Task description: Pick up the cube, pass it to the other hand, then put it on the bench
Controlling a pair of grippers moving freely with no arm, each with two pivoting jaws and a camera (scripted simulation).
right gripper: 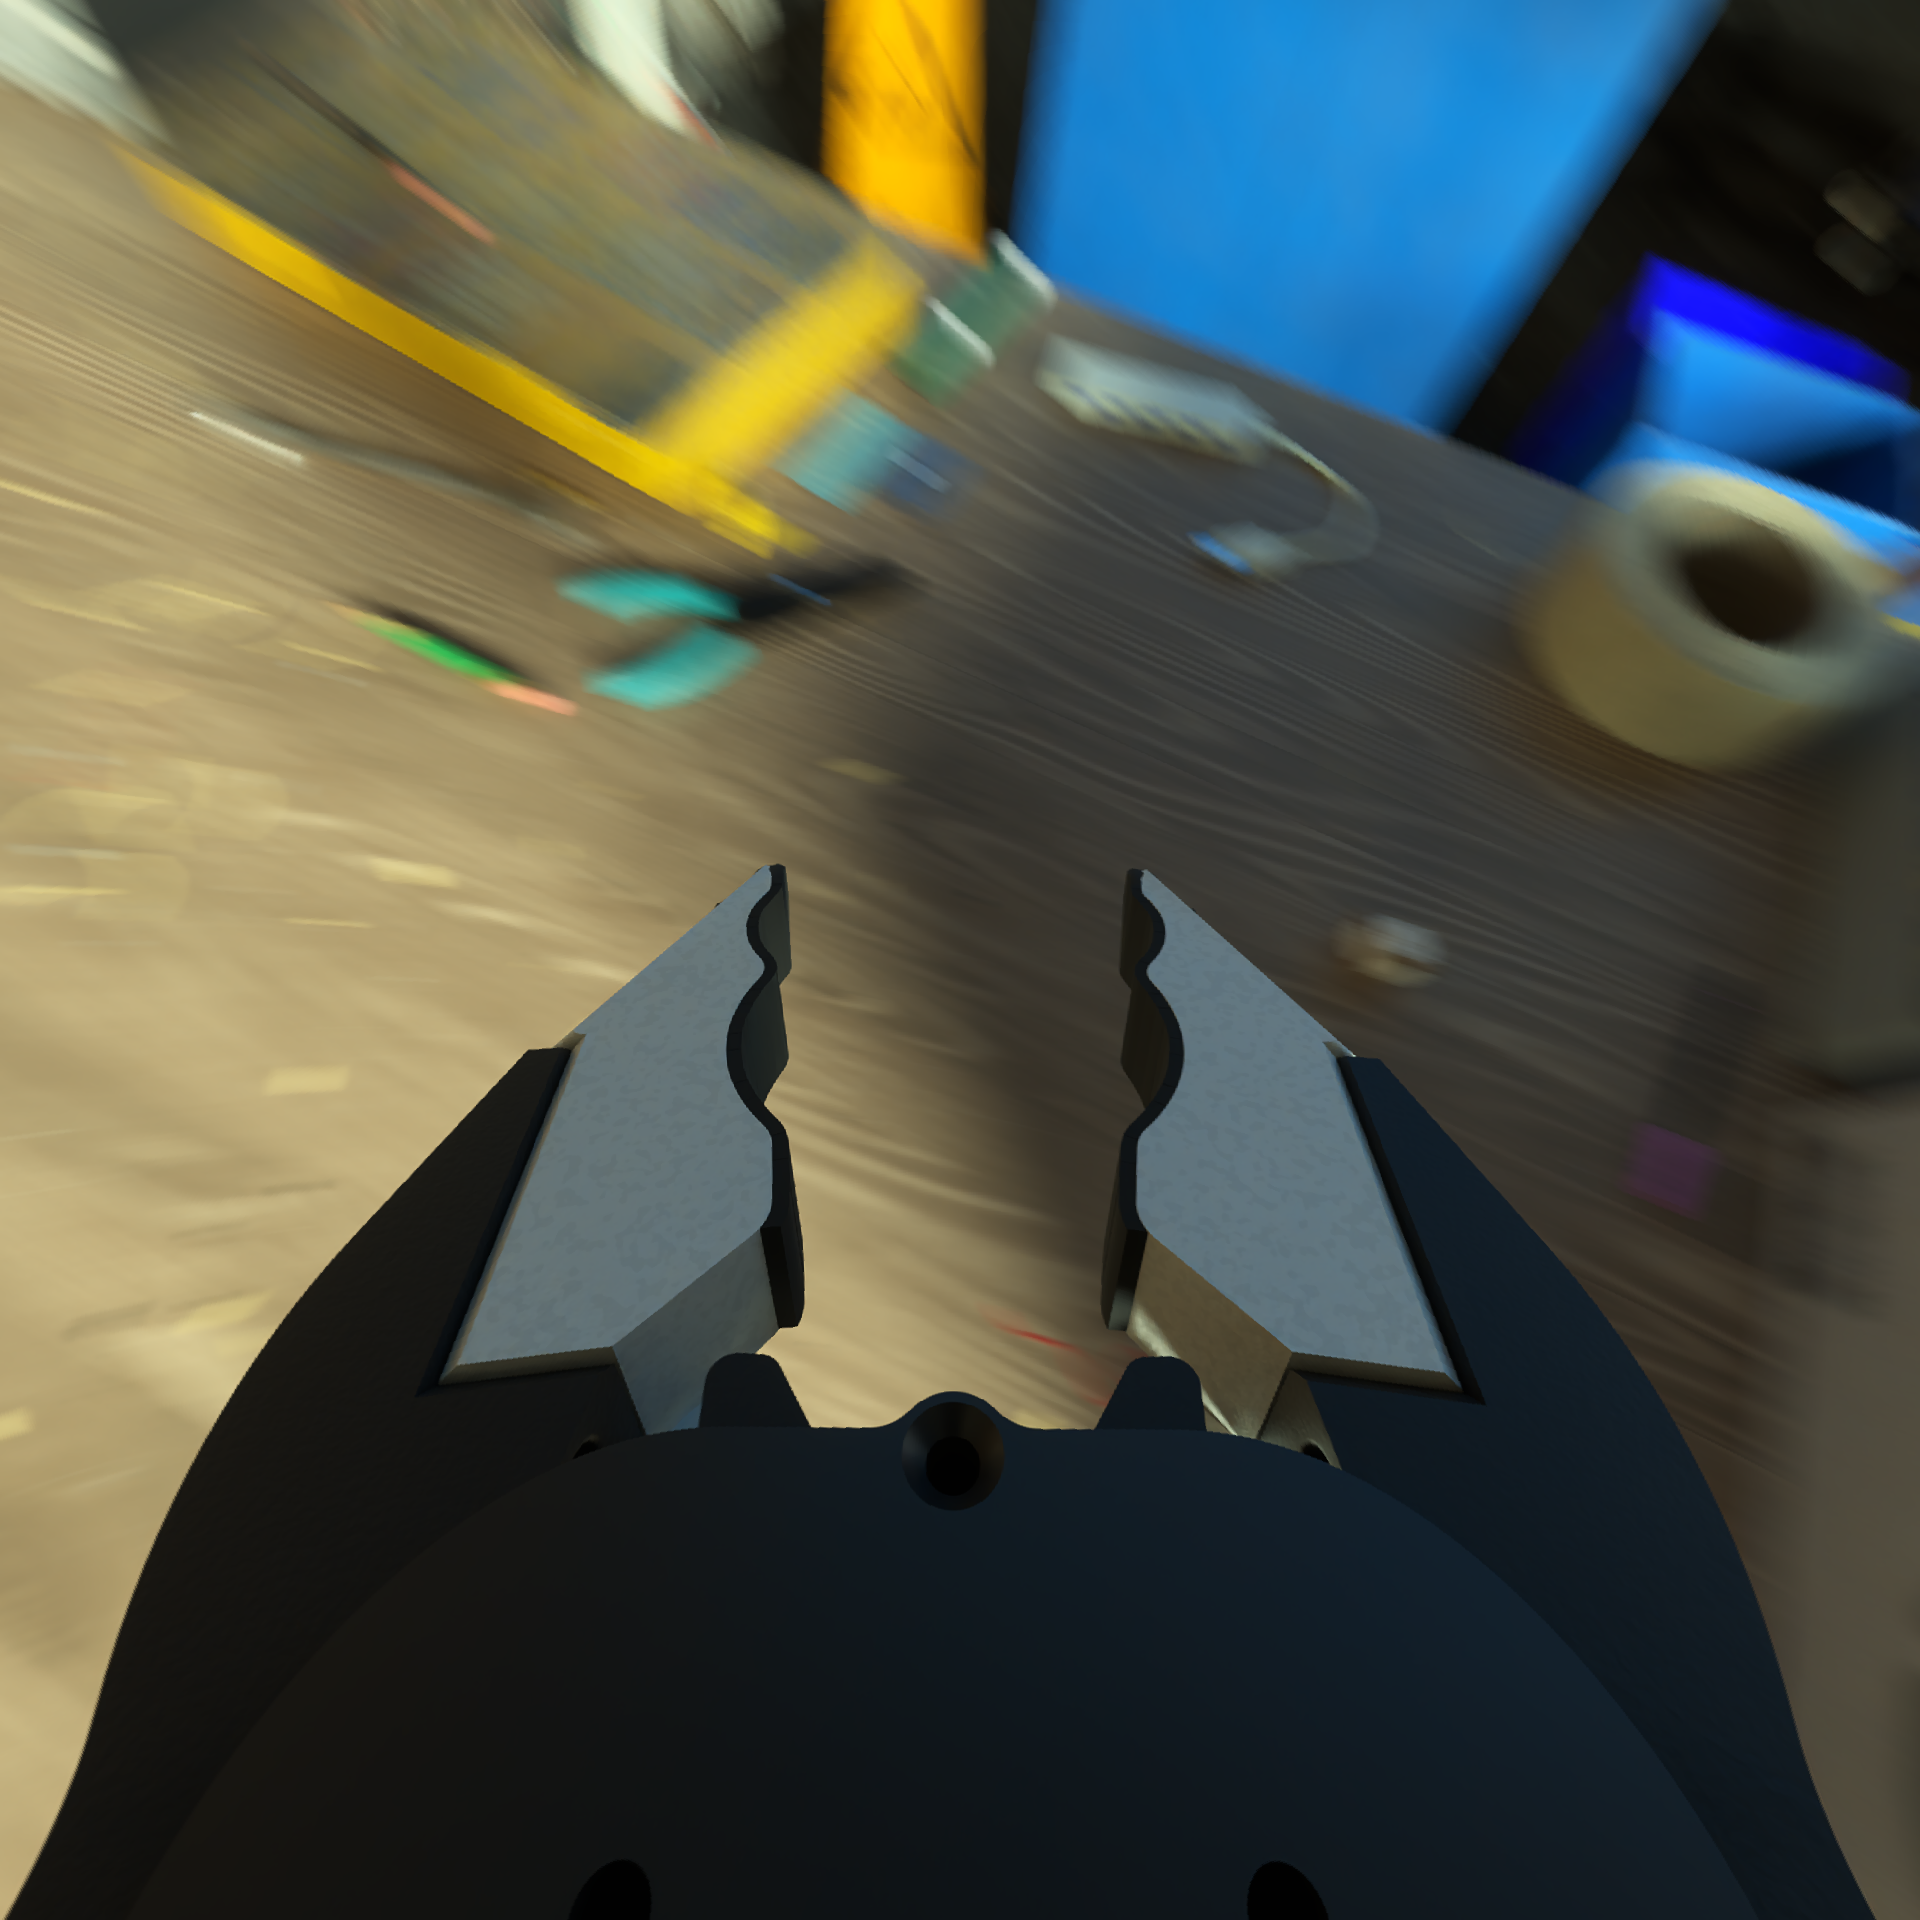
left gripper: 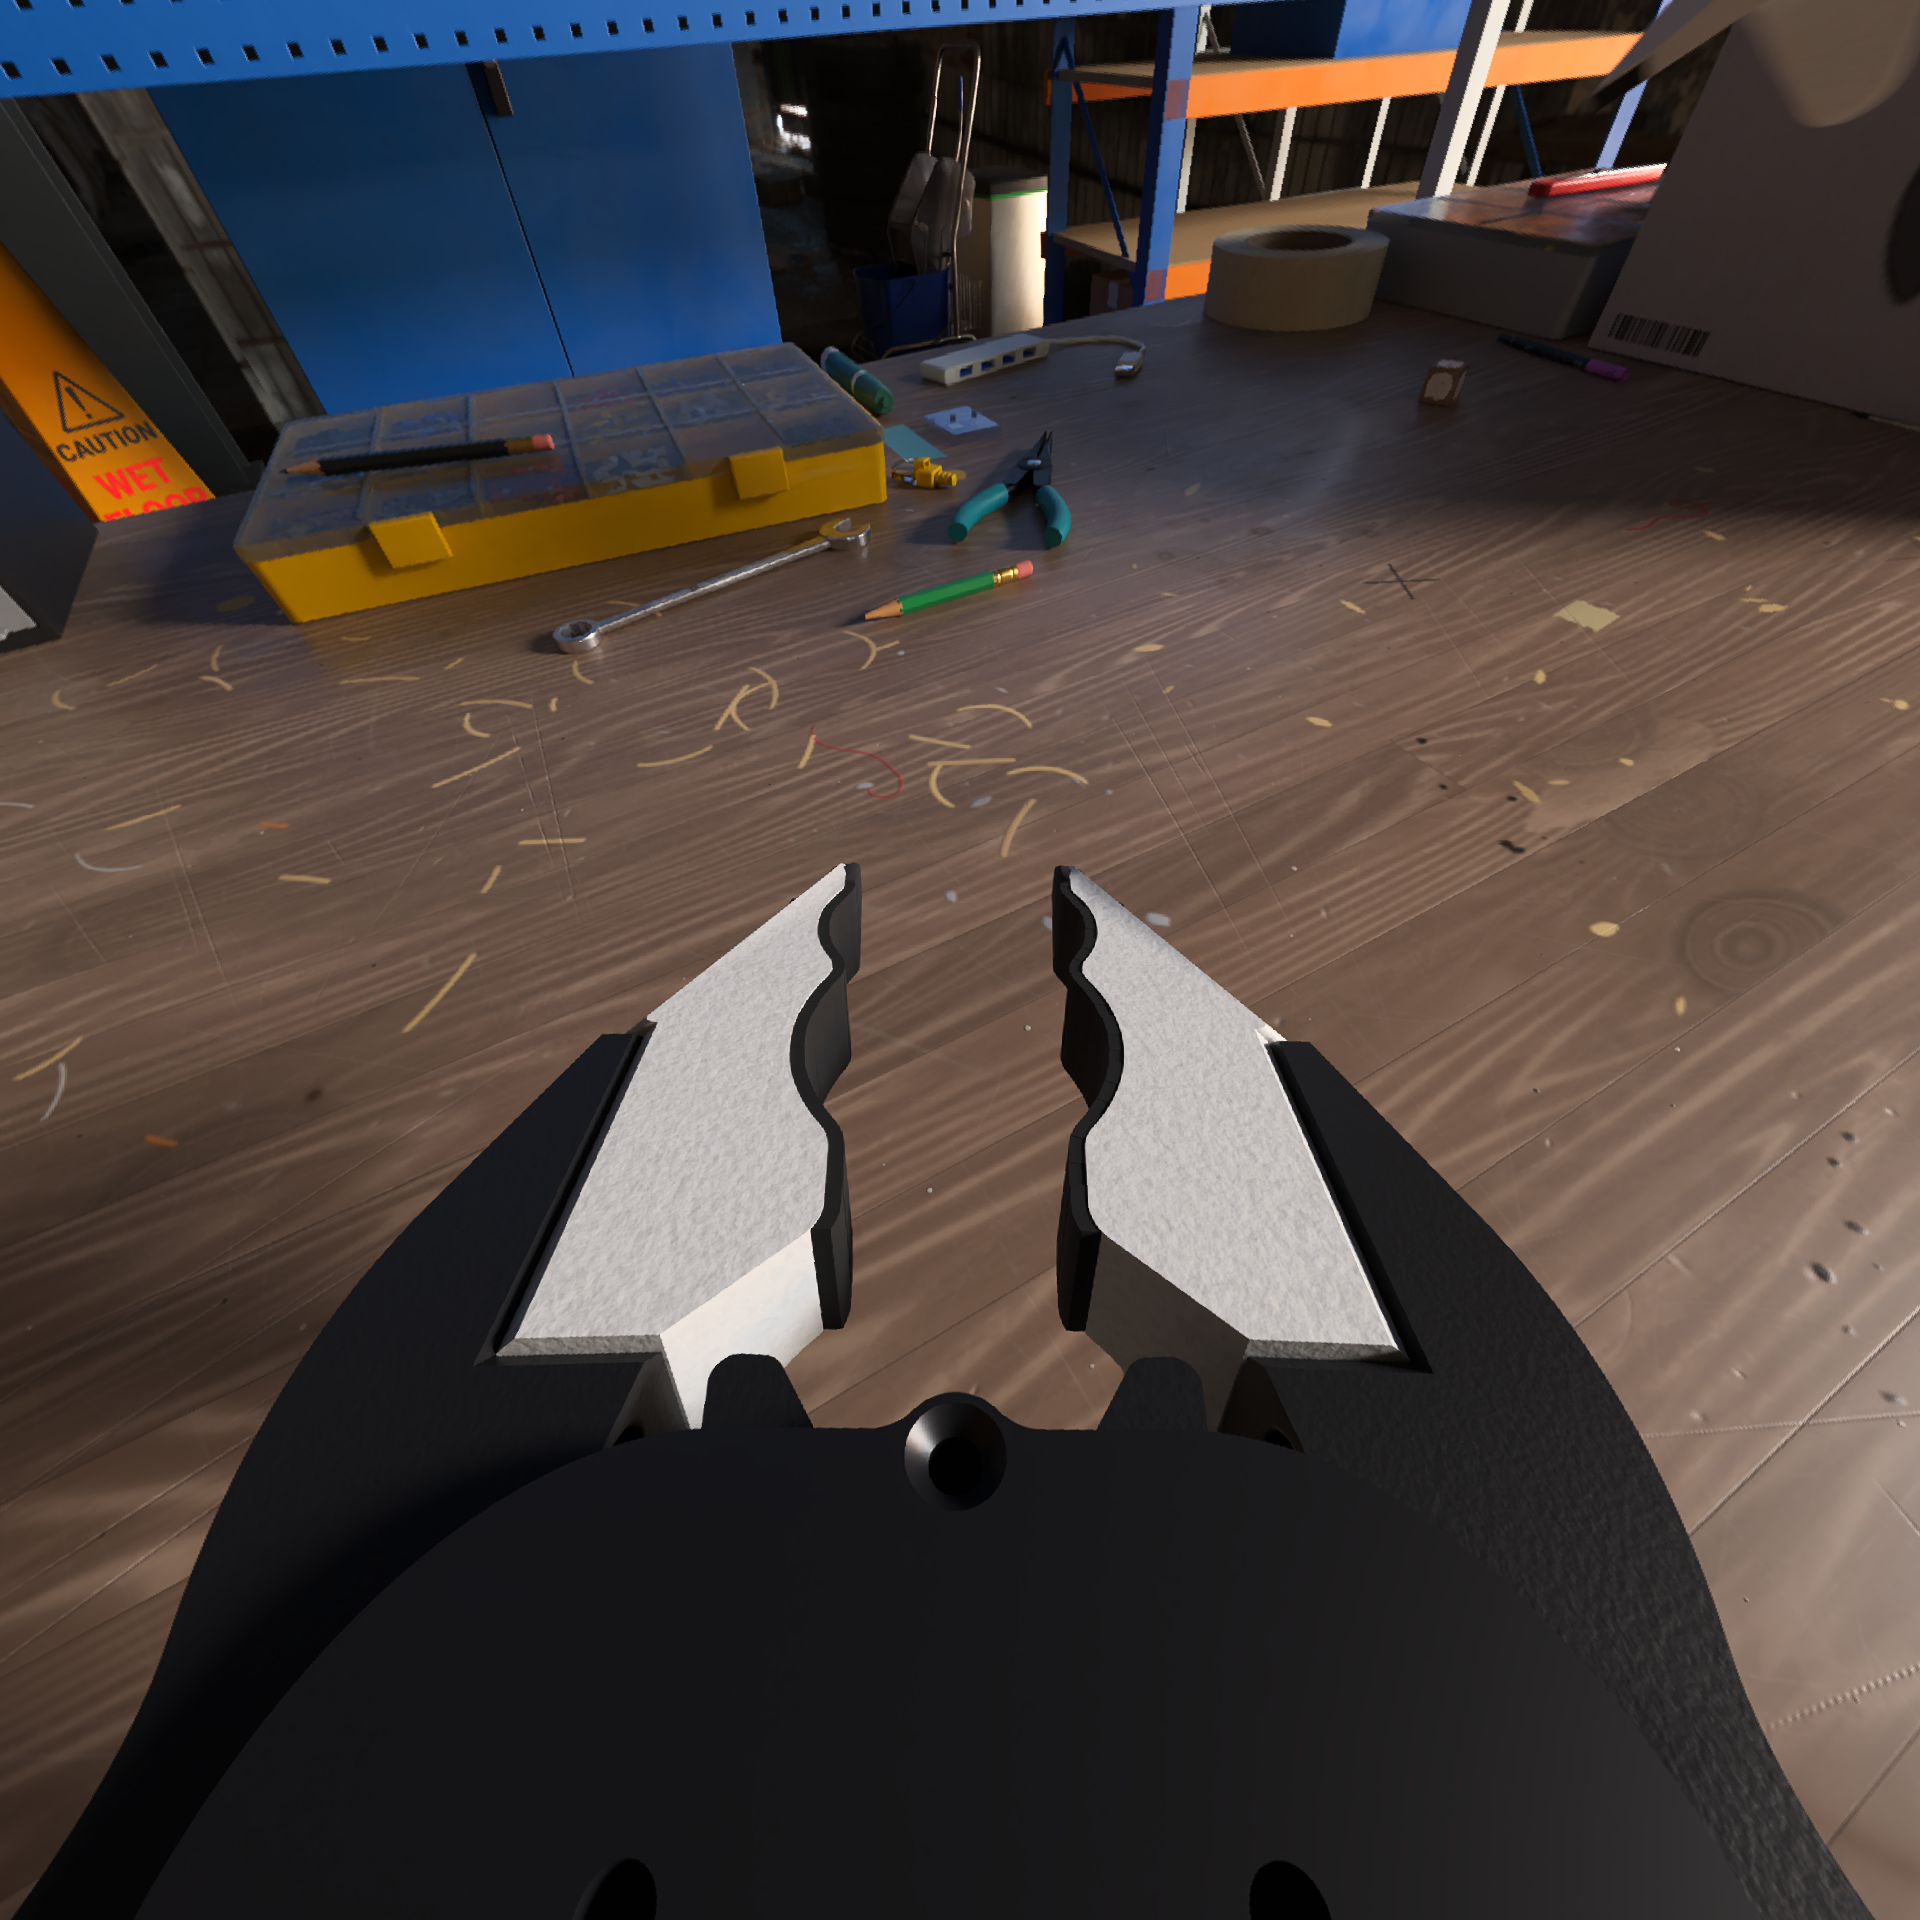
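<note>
While both grippers, left (left gripper: 956,883) and right (right gripper: 954,883), gape empty, pencil (left gripper: 416,455) lies atop closed yellow organizer box (left gripper: 566,540).

We see the right wrist view smeared by motion: the yellow case (right gripper: 582,343), pliers (right gripper: 675,634) and tape roll (right gripper: 1714,623) lose their edges. In the left wrist view the cube (left gripper: 1442,382) is too small to read, and the caution sign (left gripper: 94,426) is cut off
</note>
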